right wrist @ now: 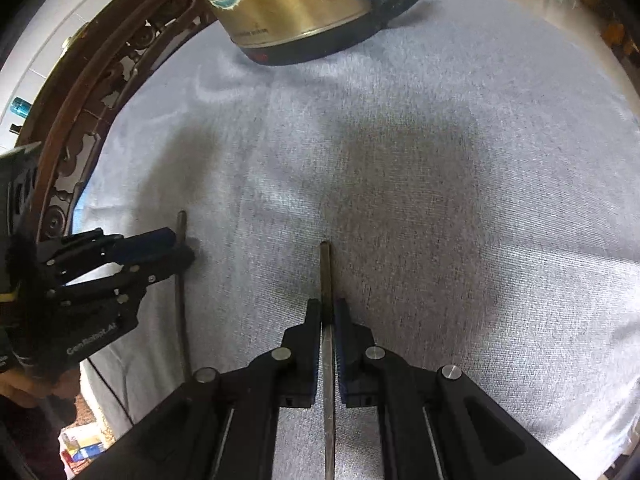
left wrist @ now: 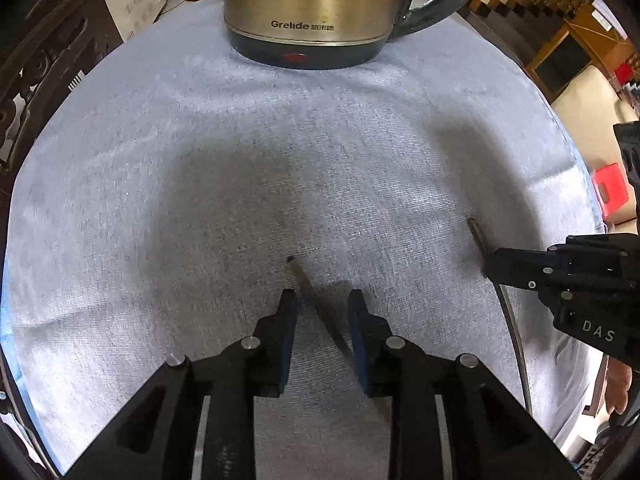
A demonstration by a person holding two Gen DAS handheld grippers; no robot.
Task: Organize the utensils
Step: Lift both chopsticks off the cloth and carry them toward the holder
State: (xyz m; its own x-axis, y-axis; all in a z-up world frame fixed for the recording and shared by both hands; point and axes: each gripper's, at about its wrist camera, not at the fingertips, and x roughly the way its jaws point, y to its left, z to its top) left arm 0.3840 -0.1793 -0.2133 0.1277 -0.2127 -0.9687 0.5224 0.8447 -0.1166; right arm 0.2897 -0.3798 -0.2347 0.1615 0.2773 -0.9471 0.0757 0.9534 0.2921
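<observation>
Two dark, thin chopsticks lie on a grey-blue cloth (left wrist: 160, 160). In the left wrist view one chopstick (left wrist: 306, 282) runs slantwise between the fingers of my left gripper (left wrist: 322, 300). Those jaws stand apart and do not pinch it. My right gripper (left wrist: 490, 267) comes in from the right over the second chopstick (left wrist: 475, 230). In the right wrist view my right gripper (right wrist: 329, 308) is shut on that chopstick (right wrist: 326, 272), which points straight ahead. My left gripper (right wrist: 182, 246) straddles the other chopstick (right wrist: 182, 320) at the left.
A brass-coloured electric kettle (left wrist: 312, 12) (right wrist: 288, 0) with a black handle stands at the far side of the cloth. Carved dark wood (right wrist: 80, 120) borders the table's left edge. A red stool (left wrist: 610, 190) is on the floor beyond the right edge.
</observation>
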